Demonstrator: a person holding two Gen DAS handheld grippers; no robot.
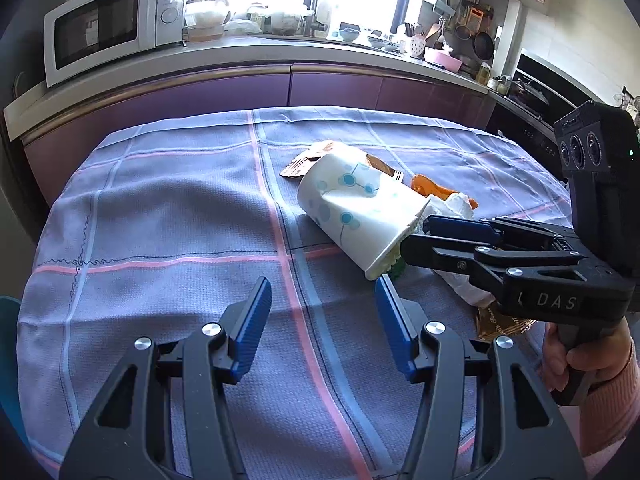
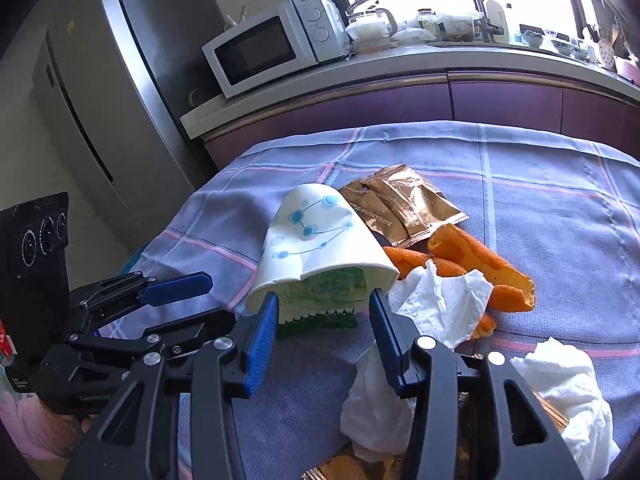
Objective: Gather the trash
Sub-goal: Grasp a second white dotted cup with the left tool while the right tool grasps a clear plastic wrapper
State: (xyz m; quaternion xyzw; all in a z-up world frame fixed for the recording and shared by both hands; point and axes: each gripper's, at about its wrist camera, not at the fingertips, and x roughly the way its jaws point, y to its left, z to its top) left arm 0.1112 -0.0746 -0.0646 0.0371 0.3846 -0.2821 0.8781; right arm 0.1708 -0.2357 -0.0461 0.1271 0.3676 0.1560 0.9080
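Note:
A crushed white paper cup with blue dots lies on its side on the checked tablecloth, with a green wrapper in its mouth. My right gripper is open, its fingers on either side of the cup's mouth. Around it lie brown foil sachets, orange peel and crumpled white tissues. My left gripper is open and empty, just left of the cup's mouth, and shows in the right wrist view.
A purple kitchen counter runs behind the table, with a white microwave on it. A steel fridge stands at the left. More tissue and a foil sachet lie near the table's front right.

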